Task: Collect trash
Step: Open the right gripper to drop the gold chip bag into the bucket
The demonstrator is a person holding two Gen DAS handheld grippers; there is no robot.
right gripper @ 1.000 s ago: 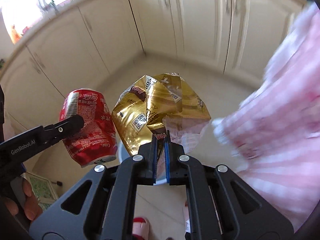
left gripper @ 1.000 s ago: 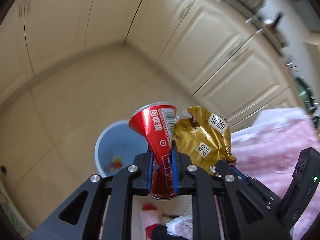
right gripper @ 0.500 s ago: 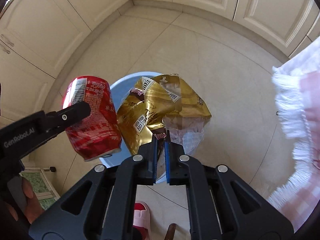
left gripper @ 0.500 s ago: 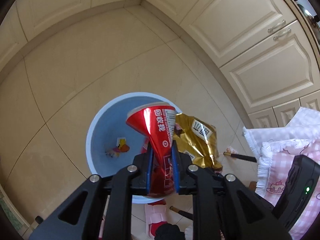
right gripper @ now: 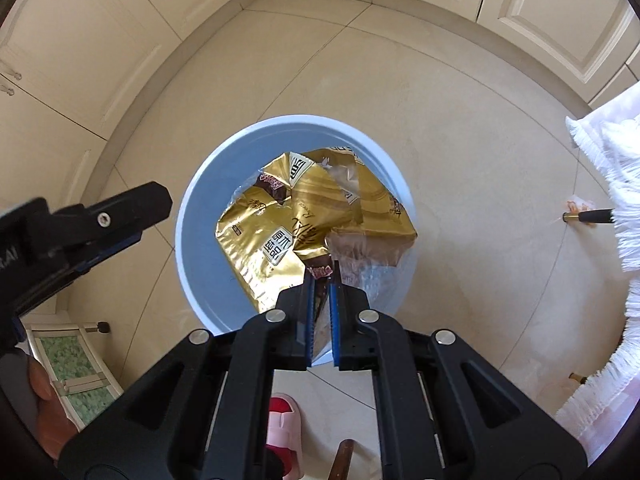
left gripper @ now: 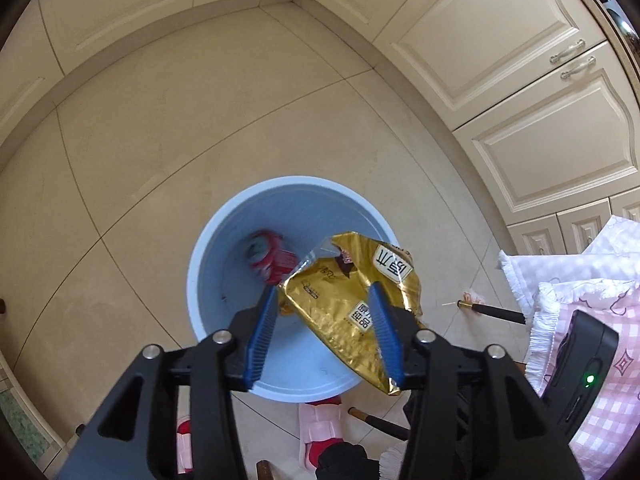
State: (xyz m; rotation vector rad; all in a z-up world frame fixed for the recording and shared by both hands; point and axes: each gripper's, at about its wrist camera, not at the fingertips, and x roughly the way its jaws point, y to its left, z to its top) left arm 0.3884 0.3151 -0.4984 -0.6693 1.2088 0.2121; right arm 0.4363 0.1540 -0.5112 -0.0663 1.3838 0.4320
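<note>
A light blue round bin [left gripper: 208, 248] stands on the tiled floor, seen from above in both views [right gripper: 188, 208]. A red can [left gripper: 268, 256], blurred, is inside the bin below my left gripper [left gripper: 324, 320], which is open and empty over the bin. My right gripper [right gripper: 321, 280] is shut on a crumpled gold snack bag [right gripper: 280, 236] and holds it over the bin's mouth. The bag also shows in the left wrist view [left gripper: 352, 308], between the left gripper's blue pads but held by the right one.
Cream cabinet doors [left gripper: 520, 80] ring the floor. A pink checked cloth [left gripper: 592, 320] with white fringe hangs at the right. A dark stick with a brass tip [left gripper: 488, 312] lies on the floor. Pink slippers [left gripper: 320, 424] are below the bin.
My left gripper has opened and the red can has dropped into the bin. Both grippers have come closer over the bin. The gold bag stays gripped by the right gripper.
</note>
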